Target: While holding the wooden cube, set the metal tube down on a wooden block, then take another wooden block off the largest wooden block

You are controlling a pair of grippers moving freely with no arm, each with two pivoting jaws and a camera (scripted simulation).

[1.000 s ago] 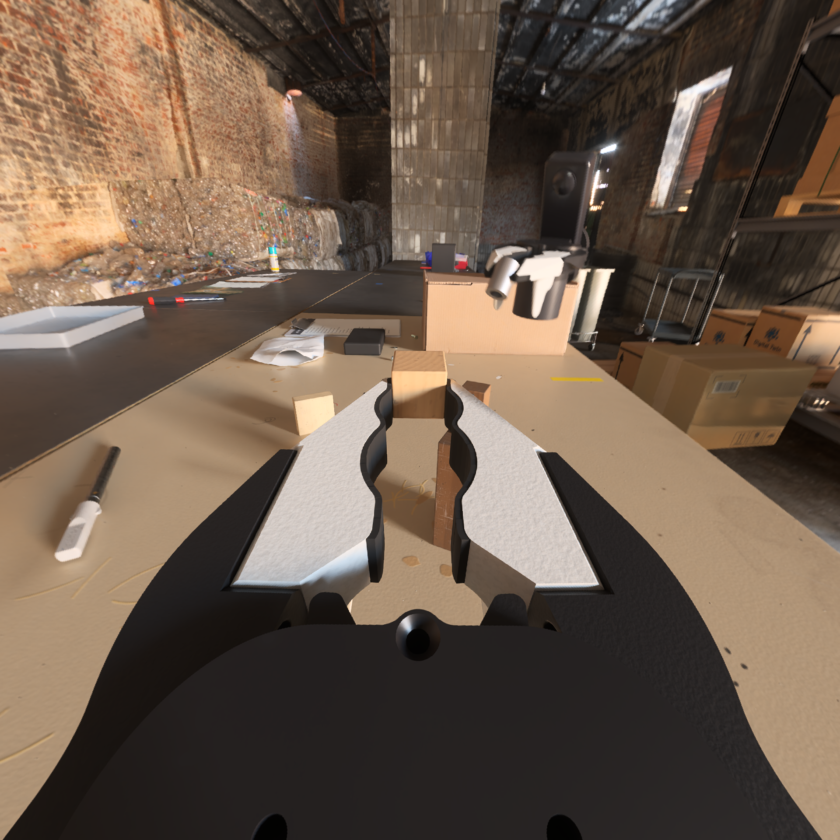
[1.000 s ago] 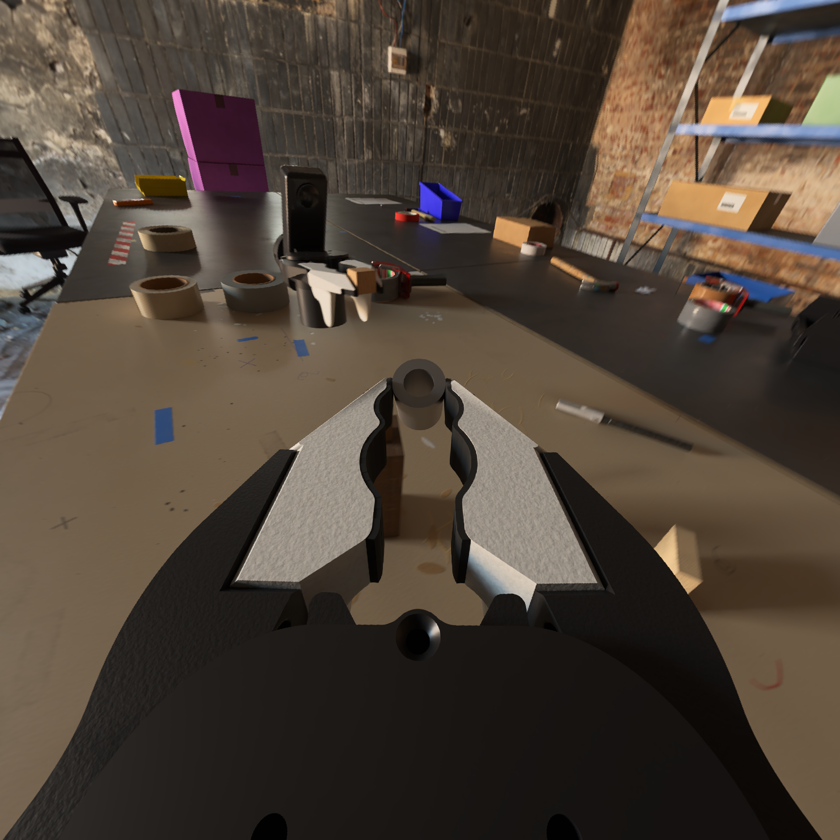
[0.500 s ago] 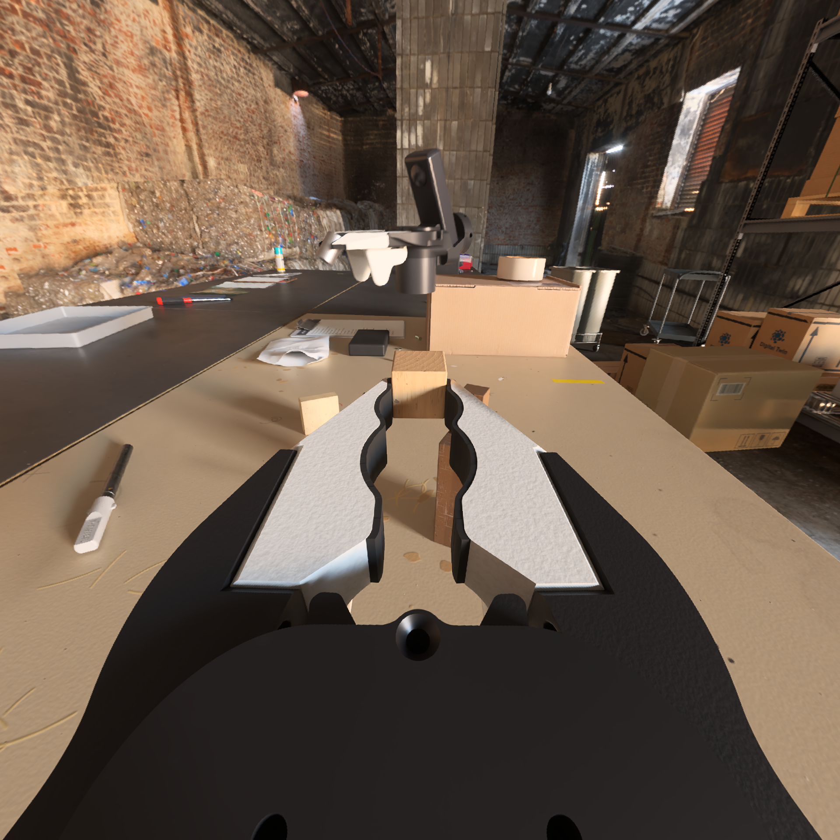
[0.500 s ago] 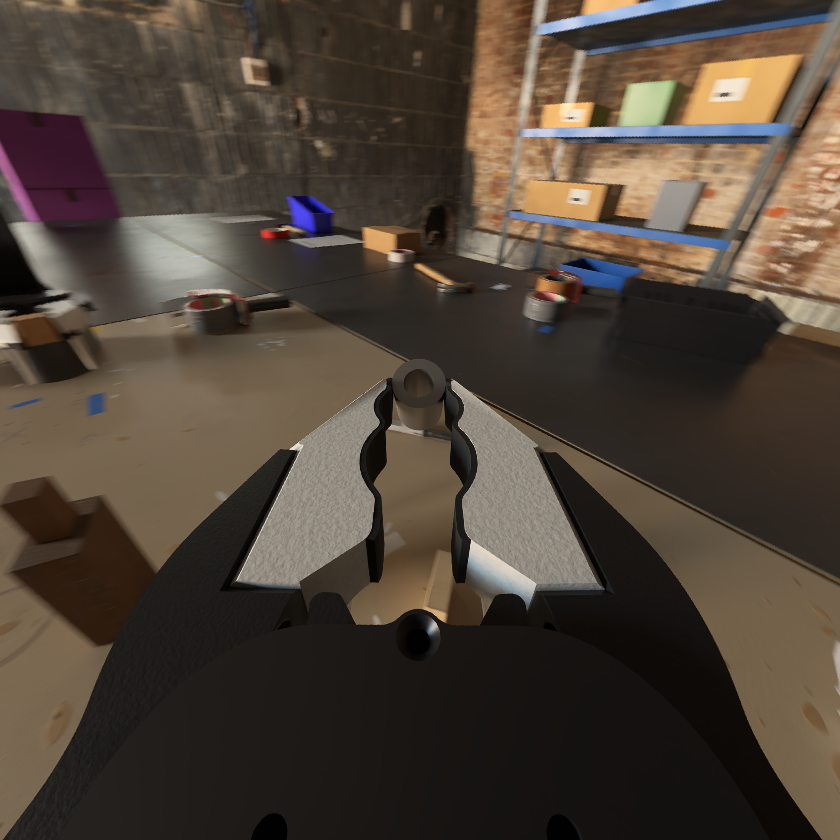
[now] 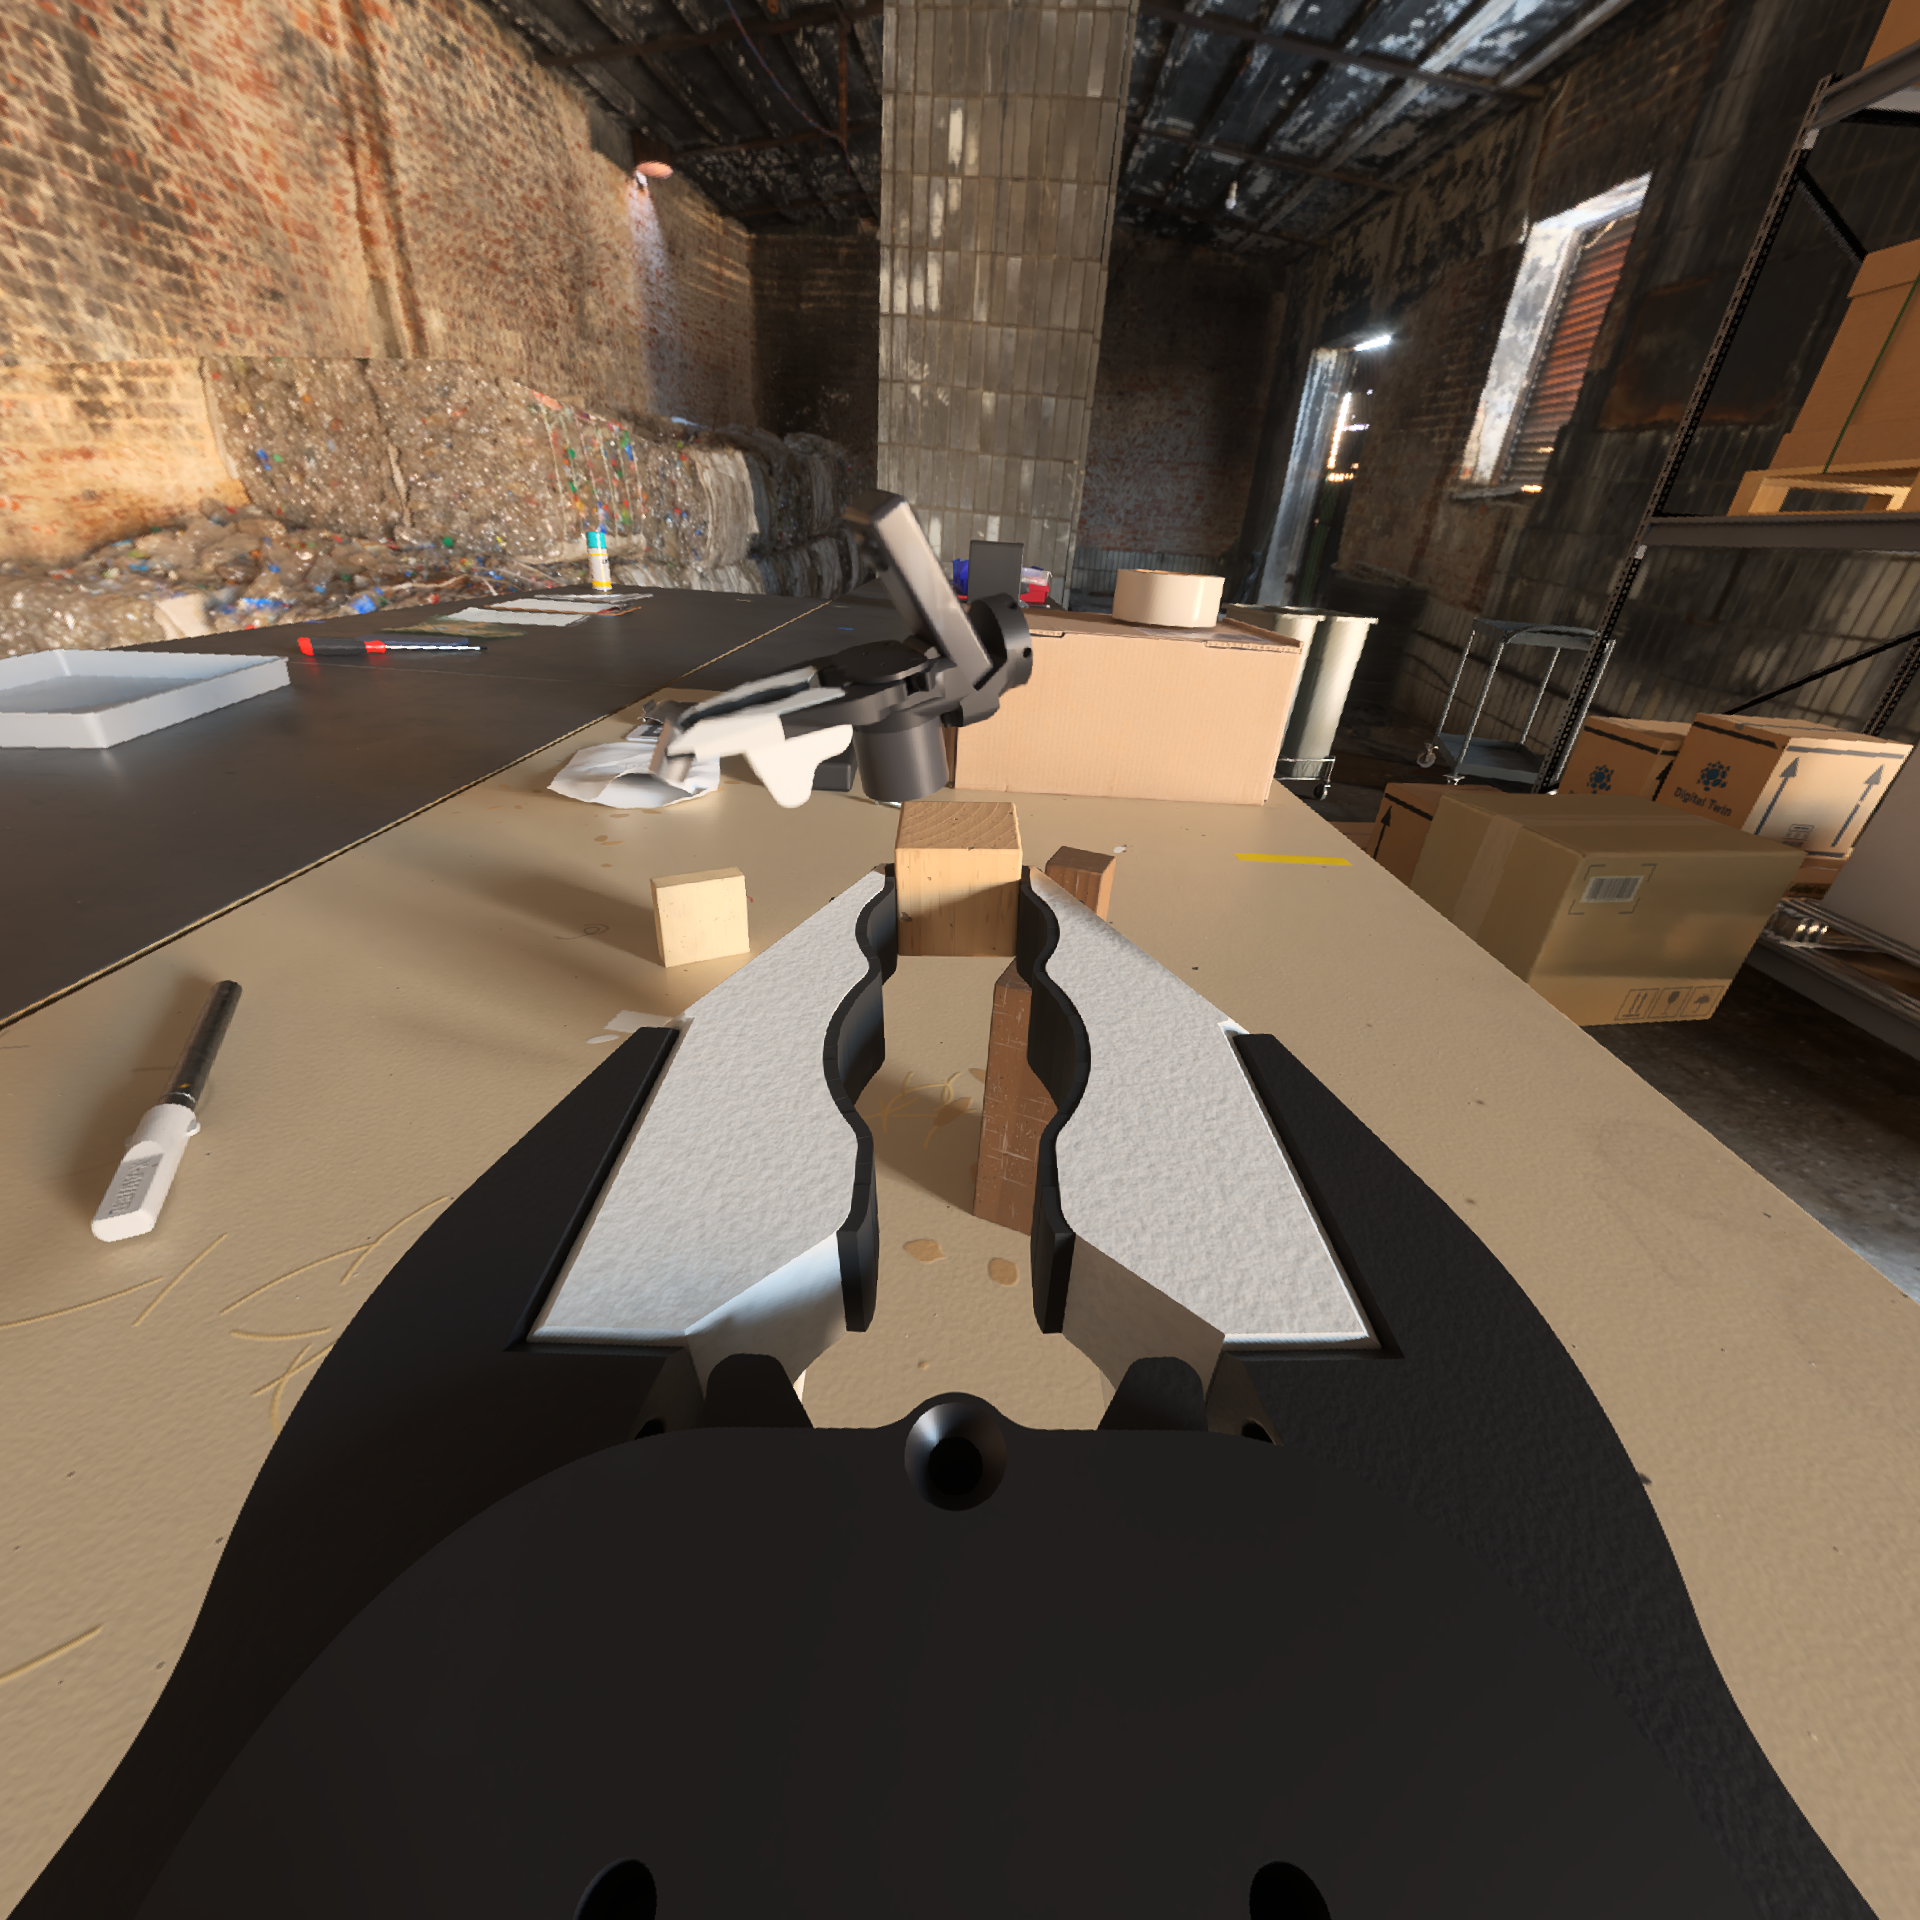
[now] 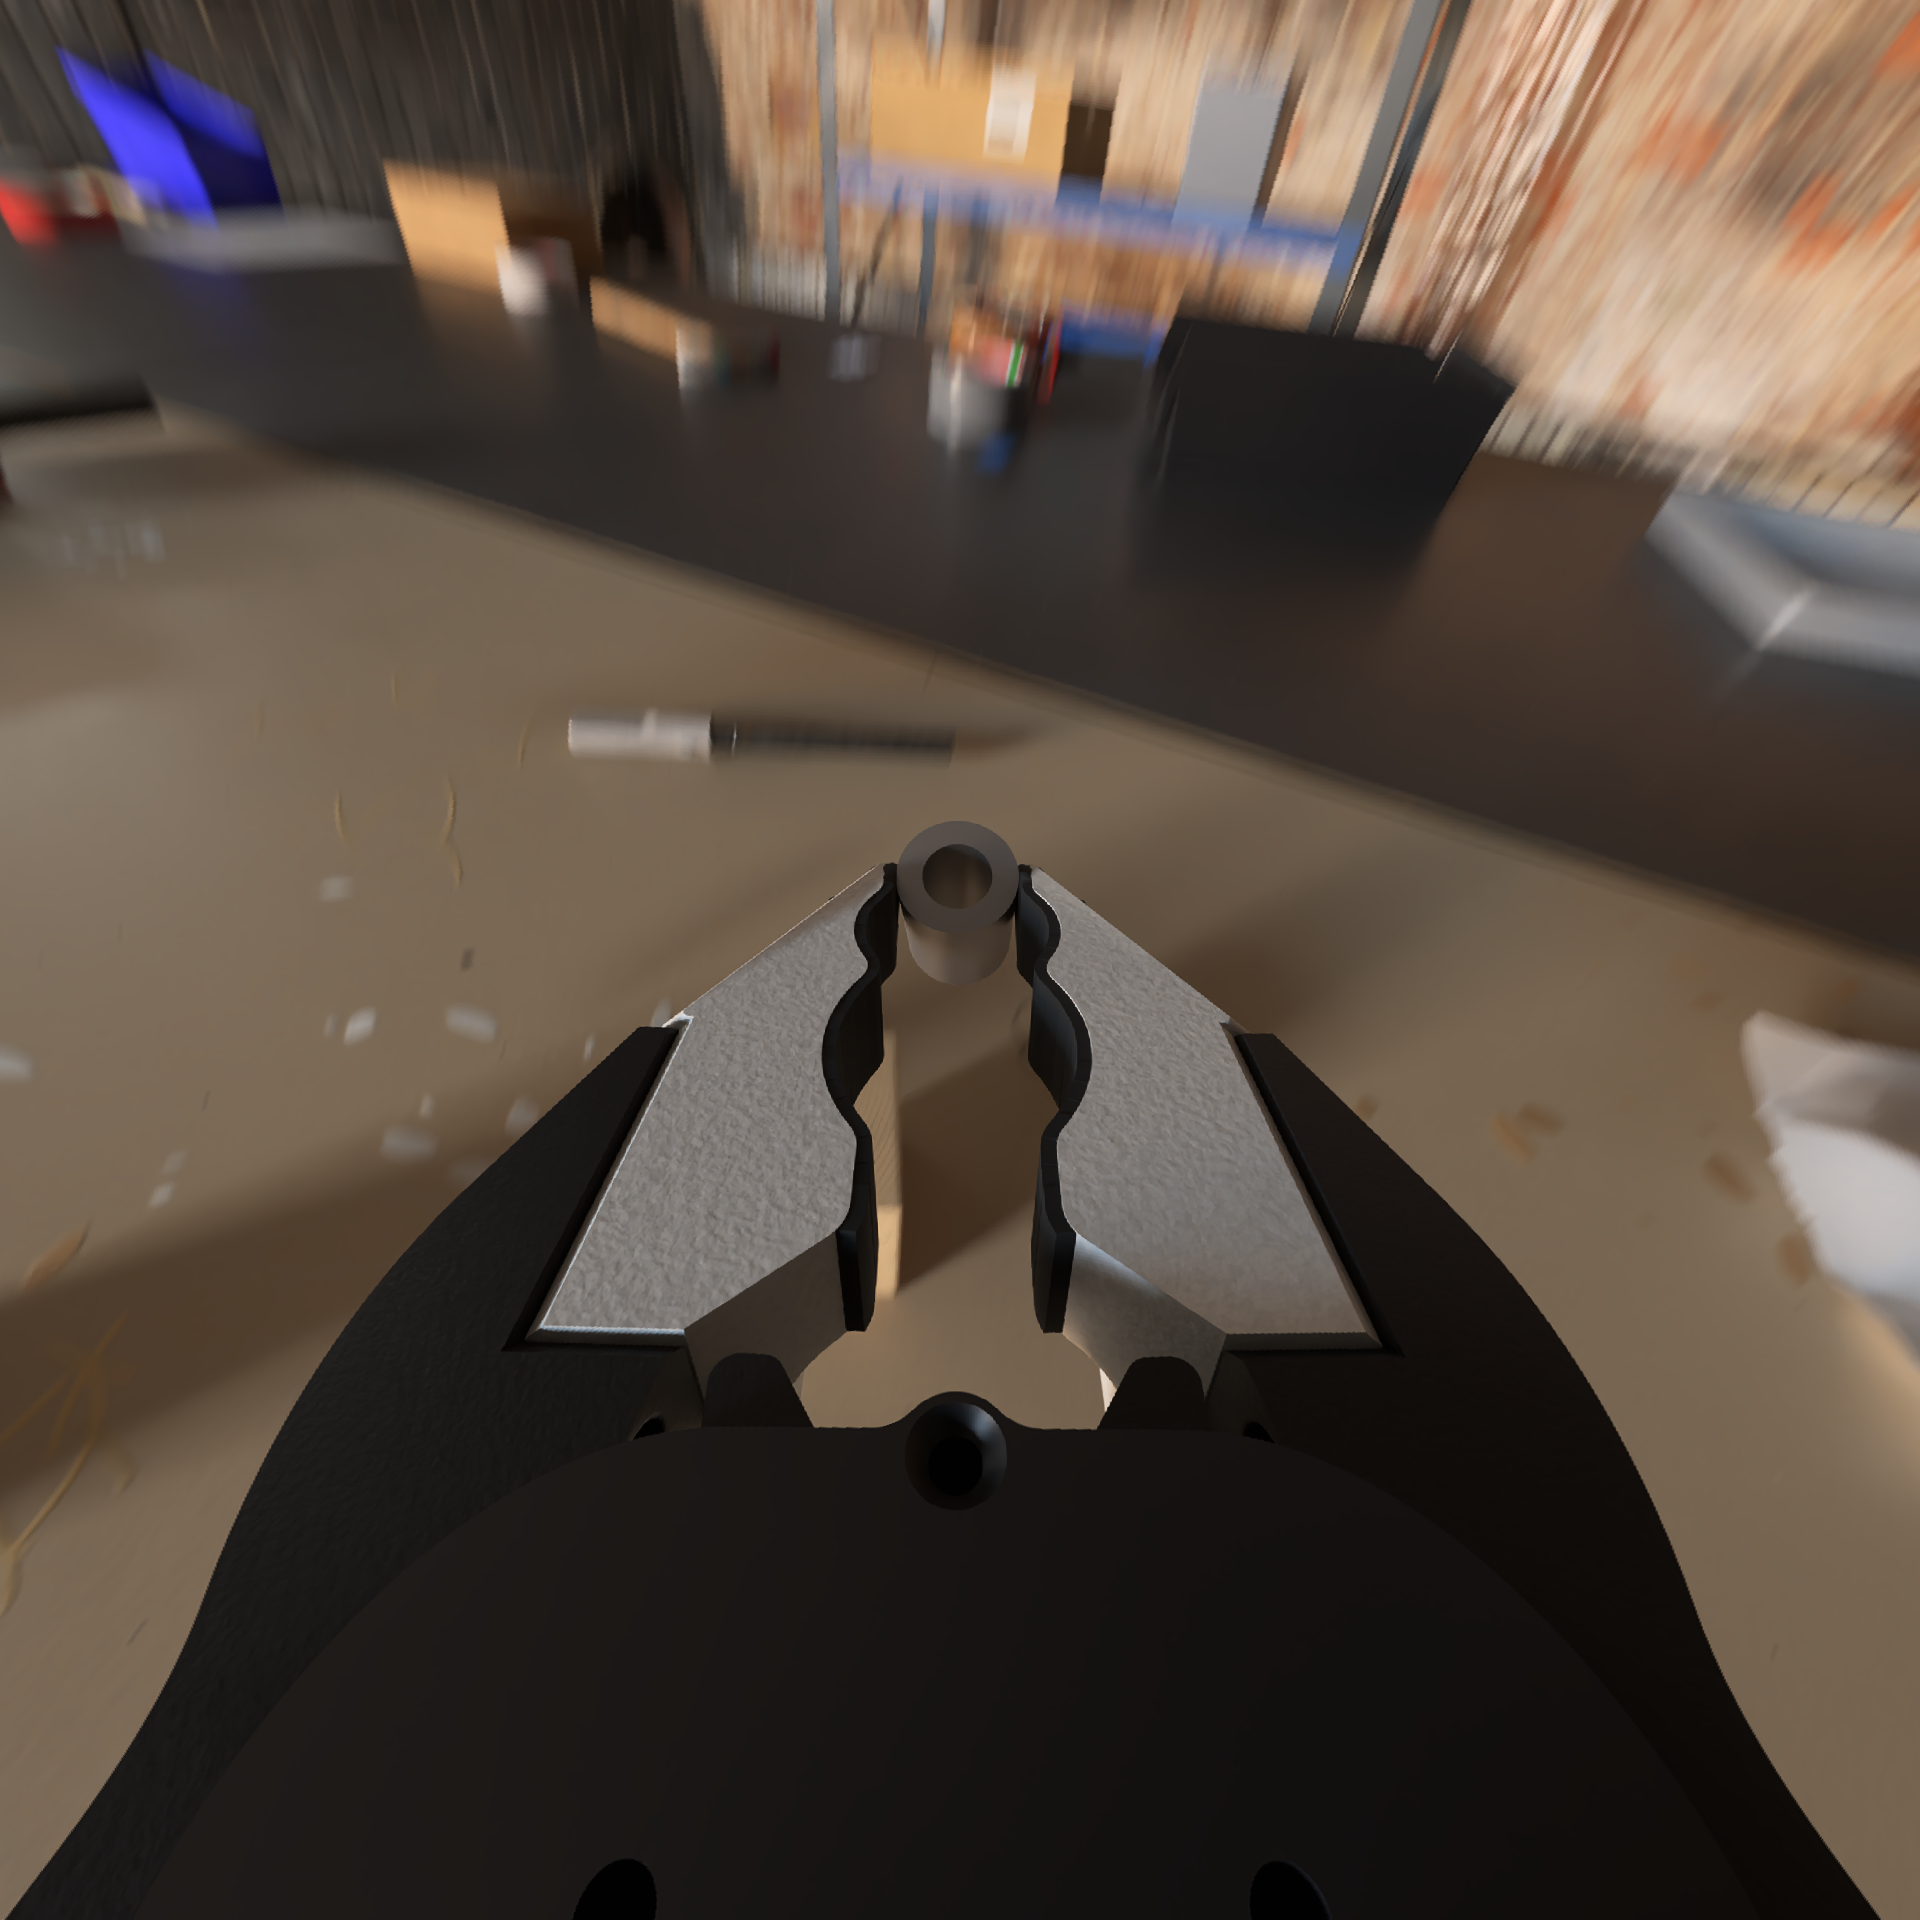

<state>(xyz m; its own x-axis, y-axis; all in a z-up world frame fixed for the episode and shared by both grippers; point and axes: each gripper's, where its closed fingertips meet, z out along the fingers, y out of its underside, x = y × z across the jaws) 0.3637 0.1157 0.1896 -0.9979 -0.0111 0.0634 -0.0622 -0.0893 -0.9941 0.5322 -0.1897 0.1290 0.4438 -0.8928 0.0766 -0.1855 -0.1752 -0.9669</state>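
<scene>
The wooden cube (image 5: 957, 878) is clamped between the tips of the left gripper (image 5: 957, 904) above the tan table (image 5: 416, 1039). A dark upright wooden block (image 5: 1006, 1101) is seen below, a pale block (image 5: 699, 916) to the left. The metal tube (image 6: 957, 914) is pinched in the right gripper (image 6: 957, 920), above a partly hidden wooden block (image 6: 888, 1164); surroundings are blurred.

The right gripper (image 6: 958, 920) pinches the metal tube (image 6: 957, 914) at its fingertips. A pale wooden block (image 6: 891, 1164) sits below its fingers; a marker (image 6: 758, 736) lies ahead.
</scene>
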